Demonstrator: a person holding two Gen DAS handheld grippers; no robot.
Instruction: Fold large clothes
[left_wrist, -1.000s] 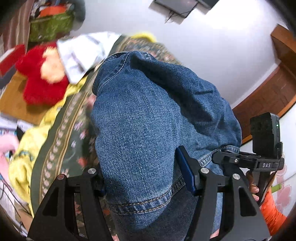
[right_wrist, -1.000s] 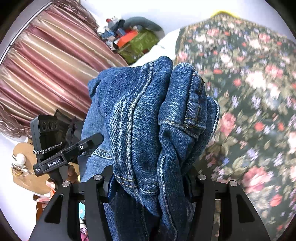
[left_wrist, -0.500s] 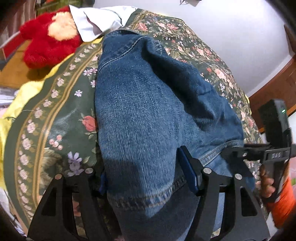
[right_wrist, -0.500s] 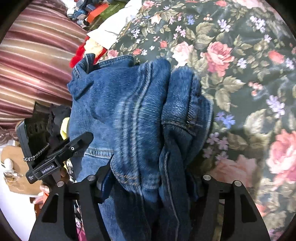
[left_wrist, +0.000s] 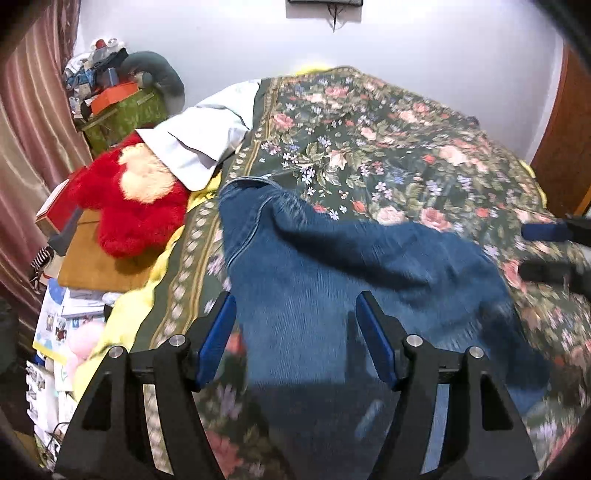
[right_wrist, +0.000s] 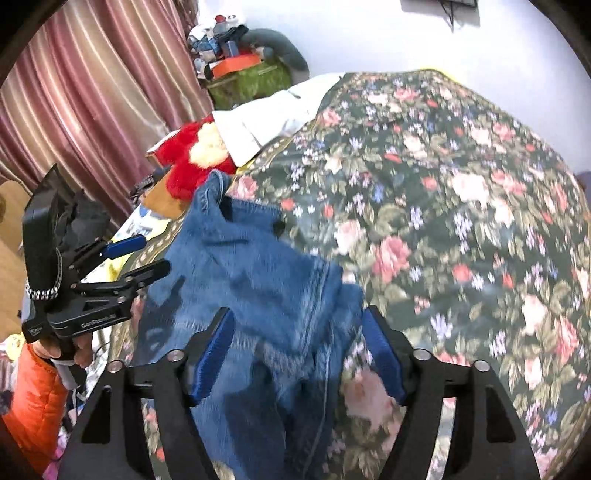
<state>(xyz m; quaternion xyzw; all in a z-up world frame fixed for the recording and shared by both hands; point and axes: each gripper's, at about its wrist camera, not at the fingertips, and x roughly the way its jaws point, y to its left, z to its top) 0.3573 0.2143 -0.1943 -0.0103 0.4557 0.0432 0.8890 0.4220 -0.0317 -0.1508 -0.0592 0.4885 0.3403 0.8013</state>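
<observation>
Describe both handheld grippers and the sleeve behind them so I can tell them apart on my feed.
Both the left gripper and right gripper are matte black frames with silver screws and blue finger pads. The left one carries a black box, white lettering and a beaded cord. The sleeve is orange.

Blue denim jeans (left_wrist: 332, 280), coarse woven cotton with a ribbed, faded grain and stitched seams. Beneath, a matt printed floral bedspread (left_wrist: 406, 147), dark green cloth with a gold-patterned border. Smooth white cotton pillowcase (left_wrist: 207, 136). Shaggy red plush toy (left_wrist: 136, 206) with a cream fuzzy patch. Satin-sheen pink curtain (right_wrist: 92, 92), glossy in vertical folds. Flat brown cardboard (left_wrist: 92, 254). Matt black plastic gripper (left_wrist: 295, 325) frames with bright metal screws and blue rubbery finger pads (left_wrist: 218, 336). Puffy orange sleeve (right_wrist: 33, 402), slightly shiny.
</observation>
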